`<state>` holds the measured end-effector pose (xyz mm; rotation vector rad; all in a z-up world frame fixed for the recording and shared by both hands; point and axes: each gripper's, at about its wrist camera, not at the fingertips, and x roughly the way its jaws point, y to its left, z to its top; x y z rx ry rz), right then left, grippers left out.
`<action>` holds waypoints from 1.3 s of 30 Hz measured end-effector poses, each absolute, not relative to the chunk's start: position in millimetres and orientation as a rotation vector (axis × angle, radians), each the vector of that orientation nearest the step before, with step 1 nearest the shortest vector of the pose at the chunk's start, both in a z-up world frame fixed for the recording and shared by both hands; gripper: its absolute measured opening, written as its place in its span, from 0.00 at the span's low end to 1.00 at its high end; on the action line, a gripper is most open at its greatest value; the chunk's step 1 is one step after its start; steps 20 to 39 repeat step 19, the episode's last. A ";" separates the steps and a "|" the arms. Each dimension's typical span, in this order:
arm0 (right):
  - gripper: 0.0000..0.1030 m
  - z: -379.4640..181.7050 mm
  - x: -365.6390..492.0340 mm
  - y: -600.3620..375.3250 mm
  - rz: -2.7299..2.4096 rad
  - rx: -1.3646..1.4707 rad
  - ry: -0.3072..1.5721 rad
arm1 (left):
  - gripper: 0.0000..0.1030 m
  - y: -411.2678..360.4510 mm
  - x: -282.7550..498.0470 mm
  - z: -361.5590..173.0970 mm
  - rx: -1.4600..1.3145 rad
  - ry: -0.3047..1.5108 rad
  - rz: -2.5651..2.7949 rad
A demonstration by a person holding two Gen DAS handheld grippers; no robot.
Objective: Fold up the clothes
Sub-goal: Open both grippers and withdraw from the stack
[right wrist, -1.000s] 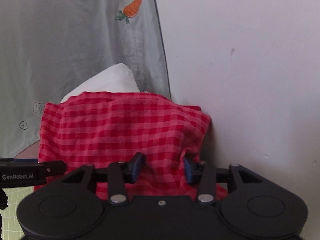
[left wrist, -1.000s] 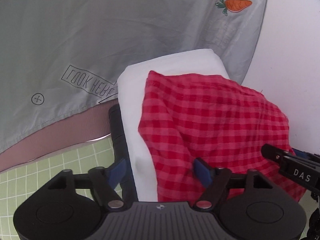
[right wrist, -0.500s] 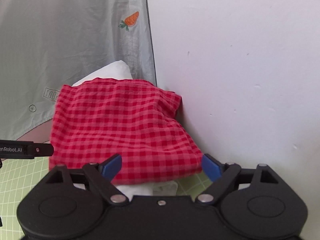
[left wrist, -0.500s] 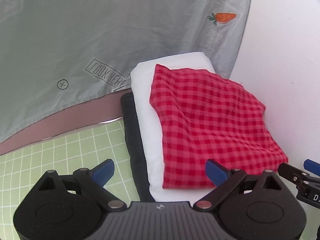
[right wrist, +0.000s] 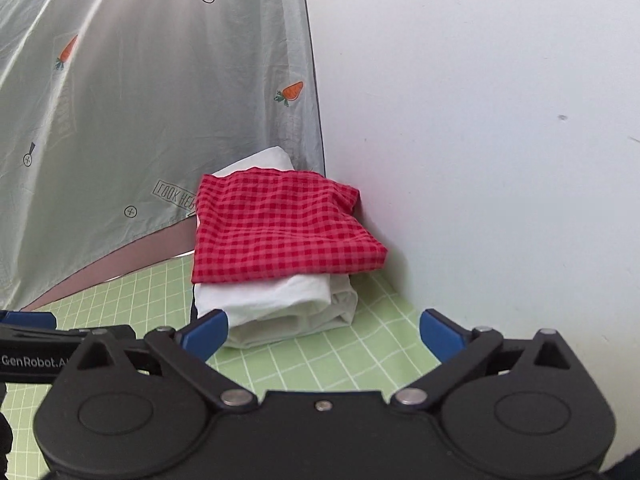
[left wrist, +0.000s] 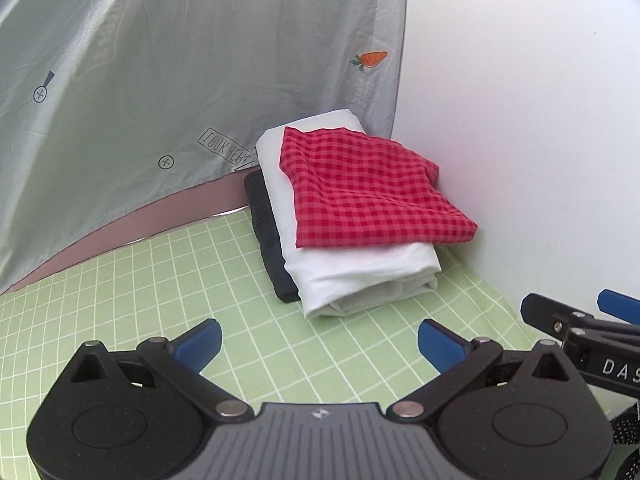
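A folded red checked cloth lies on top of a folded white garment. Under both is a dark folded garment. The pile sits in the far corner of a green grid mat, against the wall. My left gripper hangs above the mat, short of the pile, its jaws opening wide with nothing between them. My right gripper is also back from the pile, jaws opening and empty. Its fingers show at the right edge of the left wrist view.
A grey curtain printed with carrots hangs behind the mat on the left and reaches the pile. A white wall bounds the right side. A pinkish strip runs under the curtain's hem.
Both grippers let go of the red checked cloth, opened wide and pulled back from the pile. The cloth now lies flat on the white garment.
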<state>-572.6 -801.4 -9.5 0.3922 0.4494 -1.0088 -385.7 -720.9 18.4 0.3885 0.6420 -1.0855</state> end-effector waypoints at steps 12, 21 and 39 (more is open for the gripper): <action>1.00 -14.7 -596.0 -691.2 -1.036 0.409 0.503 | 1.00 -616.3 -409.7 3.0 0.402 0.697 -1.113; 1.00 -16.8 -604.2 -651.2 -1.041 0.405 0.522 | 1.00 -579.9 -414.5 -2.2 0.399 0.719 -1.115; 1.00 -16.8 -604.2 -651.2 -1.041 0.405 0.522 | 1.00 -579.9 -414.5 -2.2 0.399 0.719 -1.115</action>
